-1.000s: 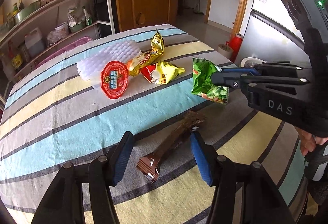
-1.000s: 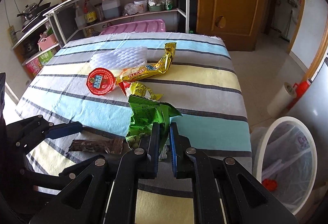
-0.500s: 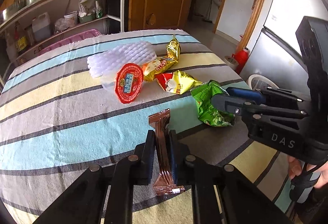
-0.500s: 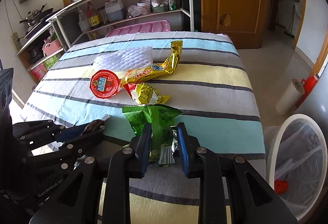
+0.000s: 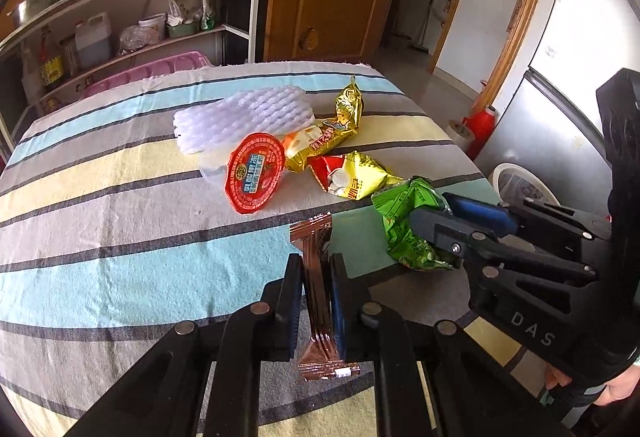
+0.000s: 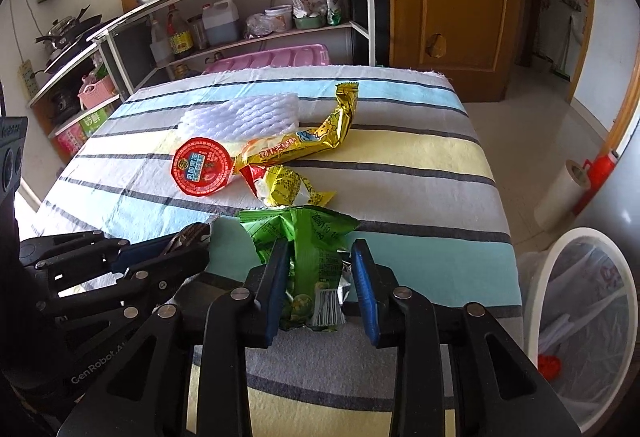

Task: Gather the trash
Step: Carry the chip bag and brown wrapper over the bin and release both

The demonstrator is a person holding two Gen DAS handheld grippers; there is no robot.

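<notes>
— Lying along the left gripper's (image 5: 316,301) pointing line, the brown wrapper (image 5: 314,277) is pinched flat between the closed pads, its far end sticking out over the striped cloth (image 5: 120,257).

— And the green bag (image 6: 308,257)?

— It sits upright between the right gripper's (image 6: 320,289) fingers, which are closing on it; the left pad touches the bag, the right pad stands just clear, so nothing grips it yet.

— Which way must both go?

— To the bin (image 6: 580,321), on the floor past the table's right edge. The right gripper is nearer it; the left one lies farther, across the right.

— What's left behind?

— The red lid (image 5: 254,177), foam net (image 5: 244,117), gold wrapper (image 6: 308,141) and yellow packet (image 5: 352,177), clustered mid-table, well beyond both grippers.
</notes>
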